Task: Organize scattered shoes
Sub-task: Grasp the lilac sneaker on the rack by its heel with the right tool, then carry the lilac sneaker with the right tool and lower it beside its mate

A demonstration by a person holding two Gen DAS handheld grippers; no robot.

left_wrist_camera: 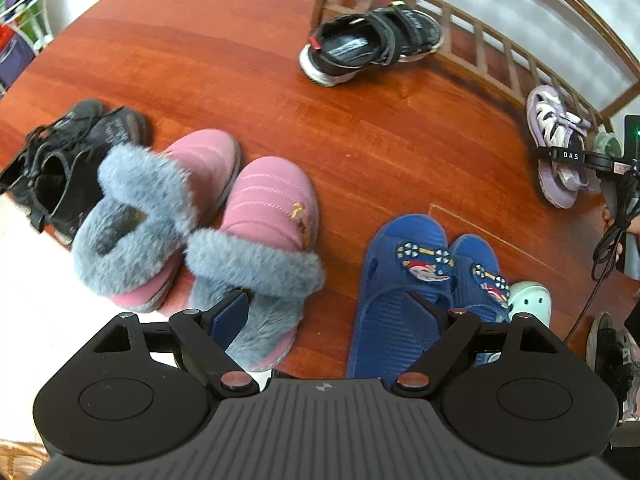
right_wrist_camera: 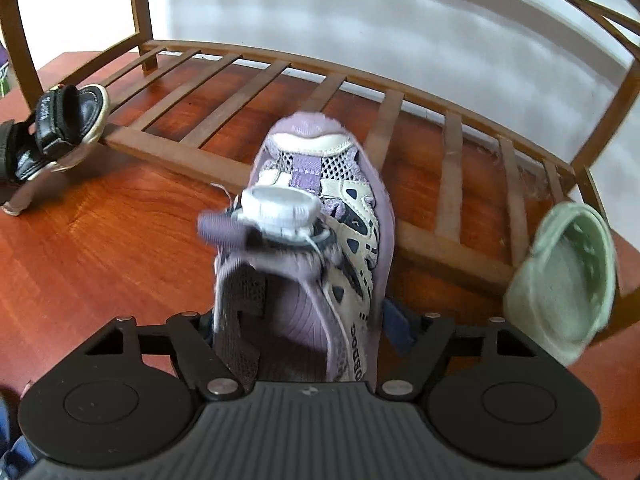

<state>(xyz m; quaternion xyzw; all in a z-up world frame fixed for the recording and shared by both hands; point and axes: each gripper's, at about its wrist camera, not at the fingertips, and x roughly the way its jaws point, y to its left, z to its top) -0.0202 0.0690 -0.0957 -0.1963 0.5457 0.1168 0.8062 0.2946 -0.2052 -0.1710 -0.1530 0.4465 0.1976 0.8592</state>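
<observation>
Right gripper fingers straddle the purple sandal's heel, grip uncertain; toe touches the wooden shoe rack; left gripper released

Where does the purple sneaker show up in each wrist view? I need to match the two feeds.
Left wrist view: the purple sneaker lies at the far right edge, by the end of the wooden shoe rack.
Right wrist view: the purple sneaker fills the centre, heel between the right gripper fingers, toe on the rack's front rail.
Shared landmark: the black sandal leaning on the rack.
</observation>
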